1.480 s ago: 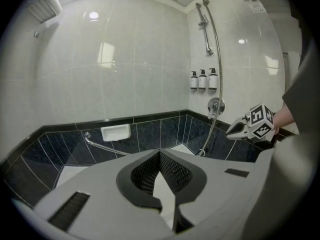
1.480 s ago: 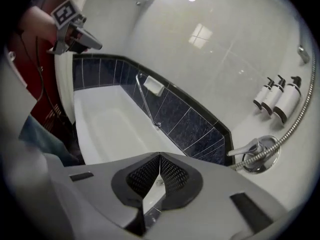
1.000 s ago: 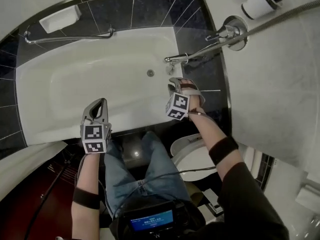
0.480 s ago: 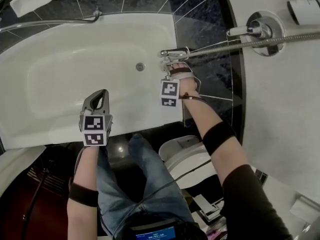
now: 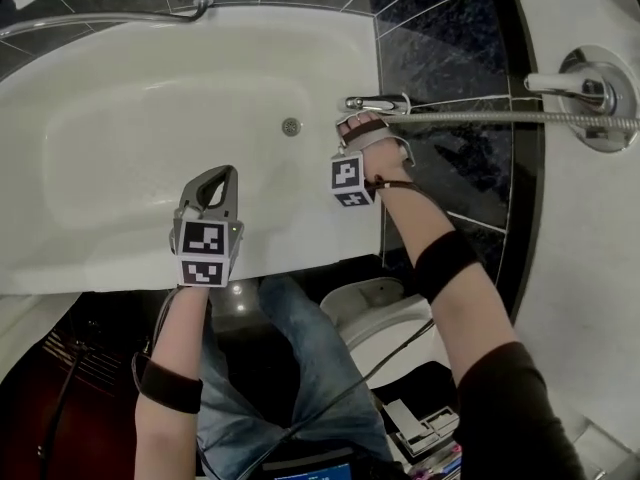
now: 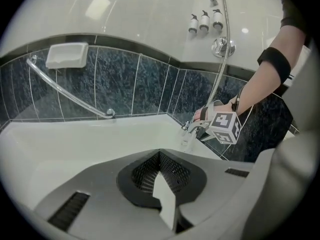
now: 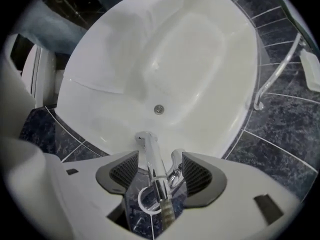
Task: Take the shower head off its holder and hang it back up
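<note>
1. Your left gripper [image 5: 214, 178] hovers over the white bathtub [image 5: 120, 98]. Its jaws are pressed together with nothing between them, so keep it clear of the work.
2. Your right gripper [image 7: 159, 173] points steeply down at the tub's corner. Its jaws have just been opening and now stand wide. The chrome shower head [image 7: 150, 151] is between them, and the pads do not appear to press on it.
3. The shower head lies in its holder [image 7: 145, 200] on the dark tiled ledge. Its spray end reaches out over the tub, and its hose [image 5: 500, 118] runs off toward the wall fitting [image 5: 597, 93].
4. This looks like the taking-hold step. Centre the handle between the pads and close firmly on its straight part. Then lift out through the holder's opening so the hose does not snag.
5. A second chrome piece [image 7: 176, 165] sits just beside the handle; you cannot tell whether it is a spout or part of the holder. The handle partly covers the holder's ring, and the head view's edge cuts off the fitting.
</note>
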`<action>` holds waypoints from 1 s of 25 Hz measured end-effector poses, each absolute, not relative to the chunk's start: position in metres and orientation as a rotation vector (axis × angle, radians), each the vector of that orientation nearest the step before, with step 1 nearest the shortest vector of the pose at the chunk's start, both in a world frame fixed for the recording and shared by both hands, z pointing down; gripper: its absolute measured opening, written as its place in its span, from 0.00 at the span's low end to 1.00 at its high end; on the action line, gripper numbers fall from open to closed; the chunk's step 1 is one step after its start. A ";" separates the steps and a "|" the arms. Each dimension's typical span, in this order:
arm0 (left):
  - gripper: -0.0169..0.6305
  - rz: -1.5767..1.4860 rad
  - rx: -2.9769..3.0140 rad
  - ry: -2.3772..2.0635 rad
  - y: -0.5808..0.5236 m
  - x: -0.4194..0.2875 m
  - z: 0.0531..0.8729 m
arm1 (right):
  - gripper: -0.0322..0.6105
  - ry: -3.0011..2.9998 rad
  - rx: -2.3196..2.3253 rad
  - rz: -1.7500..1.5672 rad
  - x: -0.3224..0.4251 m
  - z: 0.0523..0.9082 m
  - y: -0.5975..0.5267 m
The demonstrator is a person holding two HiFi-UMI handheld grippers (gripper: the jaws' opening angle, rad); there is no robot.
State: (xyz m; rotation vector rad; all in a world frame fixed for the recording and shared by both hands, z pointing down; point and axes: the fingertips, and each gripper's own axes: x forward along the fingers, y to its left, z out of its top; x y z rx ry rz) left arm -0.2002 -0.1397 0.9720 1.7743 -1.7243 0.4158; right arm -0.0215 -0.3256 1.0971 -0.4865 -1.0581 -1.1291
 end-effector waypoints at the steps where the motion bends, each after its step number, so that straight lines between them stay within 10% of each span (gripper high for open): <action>1: 0.03 0.416 1.771 -1.722 -0.140 -0.200 0.978 | 0.51 -1.026 -0.505 -1.133 -0.019 1.105 -0.327; 25: 0.03 0.442 1.754 -1.697 -0.131 -0.205 1.019 | 0.29 -0.851 -0.497 -0.936 0.024 1.154 -0.348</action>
